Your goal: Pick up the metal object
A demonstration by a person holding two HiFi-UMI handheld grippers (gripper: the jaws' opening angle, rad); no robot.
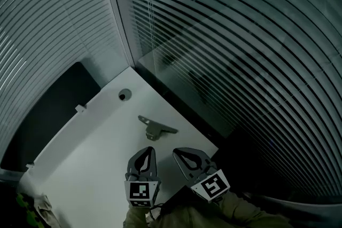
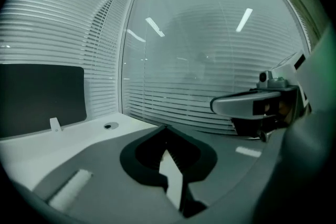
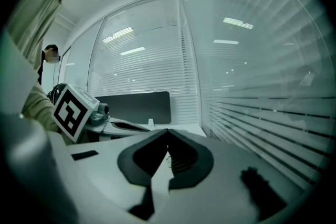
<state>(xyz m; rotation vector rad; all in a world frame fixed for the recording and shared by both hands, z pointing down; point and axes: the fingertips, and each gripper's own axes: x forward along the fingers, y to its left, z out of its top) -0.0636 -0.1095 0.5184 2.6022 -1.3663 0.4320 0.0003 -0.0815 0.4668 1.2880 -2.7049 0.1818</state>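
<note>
A grey T-shaped metal object [image 1: 155,126] lies flat on the white table [image 1: 96,157], close to its right edge. Both grippers hover just short of it, side by side. My left gripper [image 1: 151,150] is shut with nothing between its jaws, its tip a little below the object. My right gripper [image 1: 176,151] is also shut and empty, below and to the right of the object. In the left gripper view the shut jaws [image 2: 167,128] point over the table, with the right gripper [image 2: 252,105] alongside. The right gripper view shows its shut jaws [image 3: 168,132] and the left gripper's marker cube [image 3: 76,111]. Neither gripper view shows the object.
A round hole [image 1: 124,95] sits in the table near its far corner. A dark panel [image 1: 48,115] runs along the table's left side, with a small white clip [image 1: 80,108] at its edge. Glass walls with blinds [image 1: 224,45] close off the far and right sides.
</note>
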